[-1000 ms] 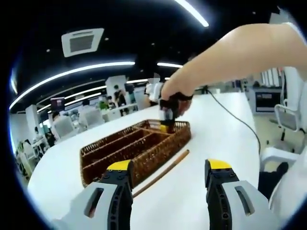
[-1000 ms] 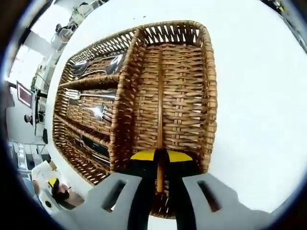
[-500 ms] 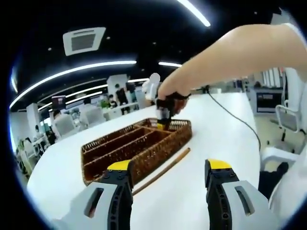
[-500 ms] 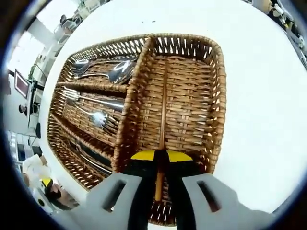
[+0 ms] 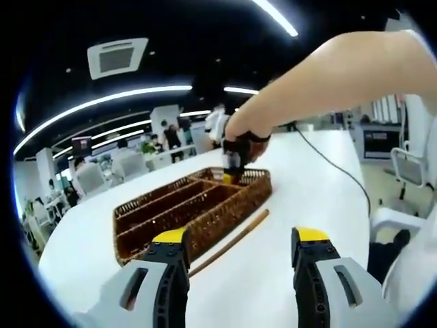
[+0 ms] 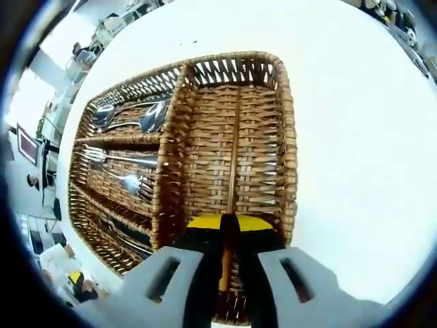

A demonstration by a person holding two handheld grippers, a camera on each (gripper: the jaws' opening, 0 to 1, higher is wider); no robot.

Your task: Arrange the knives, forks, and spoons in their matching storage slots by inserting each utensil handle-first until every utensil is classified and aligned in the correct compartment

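A woven wicker tray (image 6: pixel 290 157) lies on the white table. Its three long slots hold spoons (image 6: pixel 140 117), forks (image 6: pixel 113 160) and dark-handled knives (image 6: pixel 123 229). My right gripper (image 6: pixel 229 222) is shut on a thin wooden chopstick (image 6: pixel 234 154) that reaches down into the wide cross compartment. In the left gripper view that right gripper (image 5: pixel 234 164), held by a person's hand, hovers over the near end of the tray (image 5: pixel 171 222). A second wooden chopstick (image 5: pixel 232 240) lies on the table beside the tray. My left gripper (image 5: pixel 240 239) is open and holds nothing, short of that chopstick.
The white table (image 5: pixel 300 184) runs wide to the right of the tray, with a black cable (image 5: pixel 338 171) trailing across it. Office chairs (image 5: pixel 410 164) and desks stand beyond the table edge. The person's forearm (image 5: pixel 341 68) crosses above the table.
The right gripper view has shifted slightly and the tray looks a little farther away. The chopstick stays gripped over the wide compartment. The left gripper has hardly moved.
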